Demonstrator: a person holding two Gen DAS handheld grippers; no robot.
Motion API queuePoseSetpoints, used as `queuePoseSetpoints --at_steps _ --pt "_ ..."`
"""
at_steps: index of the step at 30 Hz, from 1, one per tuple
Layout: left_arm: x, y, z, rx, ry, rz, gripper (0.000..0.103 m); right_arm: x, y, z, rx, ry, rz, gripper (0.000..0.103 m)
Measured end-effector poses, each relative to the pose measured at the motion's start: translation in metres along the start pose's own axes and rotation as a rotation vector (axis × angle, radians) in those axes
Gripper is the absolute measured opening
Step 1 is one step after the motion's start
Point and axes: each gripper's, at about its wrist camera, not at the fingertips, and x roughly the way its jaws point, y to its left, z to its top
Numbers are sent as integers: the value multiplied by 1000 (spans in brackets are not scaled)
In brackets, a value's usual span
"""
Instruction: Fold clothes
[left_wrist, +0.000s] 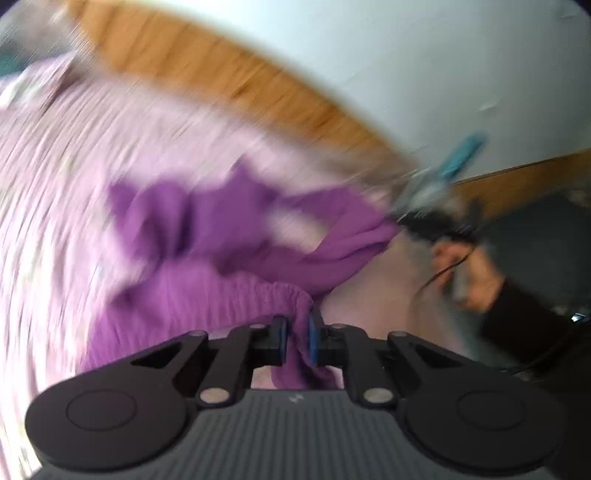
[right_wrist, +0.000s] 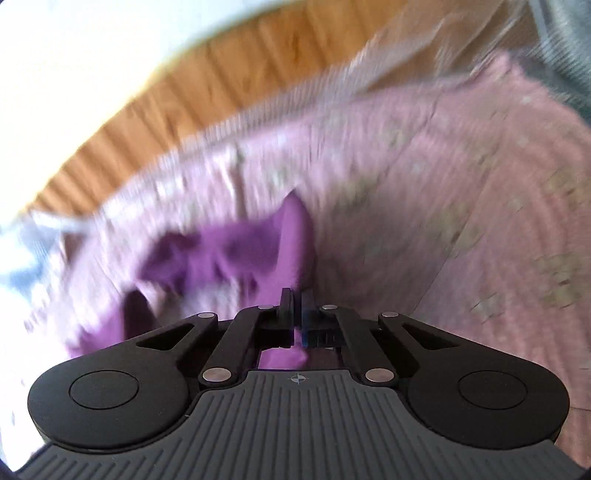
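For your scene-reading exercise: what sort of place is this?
Probably a bedroom at home: a pink bedspread beneath the purple garment, a wooden headboard, and a plain white wall.

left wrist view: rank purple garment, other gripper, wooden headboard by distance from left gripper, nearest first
1. purple garment: pinched in the left gripper, spreading ahead and left.
2. right gripper: right of centre, holding the garment's far end.
3. wooden headboard: top, beyond the pink bedspread.
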Motion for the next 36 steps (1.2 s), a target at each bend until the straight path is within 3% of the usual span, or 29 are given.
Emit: queuePoseSetpoints --at_steps 5,8,10,13,16,18,20,21,22,23,24,26,28,30,32,36 --pt "-81 -23 94 5 -338 -182 10 -91 20 58 -84 -212 -14 0" --pt "-97 -7 154 -72 -531 -129 10 -99 46 118 -133 -298 -2 0" --pt "-94 17 189 -148 -584 -39 10 -78 73 157 -157 -330 13 0" --pt "-65 80 231 -292 -589 196 11 -10 124 204 -196 -325 38 0" --pt "-28 164 234 -431 -474 508 14 79 179 228 -251 -265 49 0" --pt "-5 210 213 -525 -348 650 16 128 198 219 -283 -191 53 10" --pt "-2 216 175 -545 -286 666 24 143 197 193 -290 -137 107 23" --pt "0 218 157 -552 -254 676 37 138 189 173 -314 -129 125 44" --pt "6 211 144 -515 -220 709 46 129 179 151 -346 -127 138 53" --pt "12 205 133 -479 -187 740 63 121 168 130 -377 -124 152 65" --pt "21 207 135 -466 -177 751 70 111 155 102 -434 -118 141 74" --pt "38 210 139 -440 -155 772 70 94 125 44 -580 -58 67 79" --pt "54 213 143 -413 -133 793 72 78 103 5 -670 -2 47 79" --pt "71 216 147 -387 -111 814 80 63 82 -31 -752 53 35 91" --pt "88 220 151 -360 -89 835 86 59 77 -53 -839 75 40 97" --pt "124 250 168 -323 -45 932 87 81 83 -66 -1054 53 -10 95"
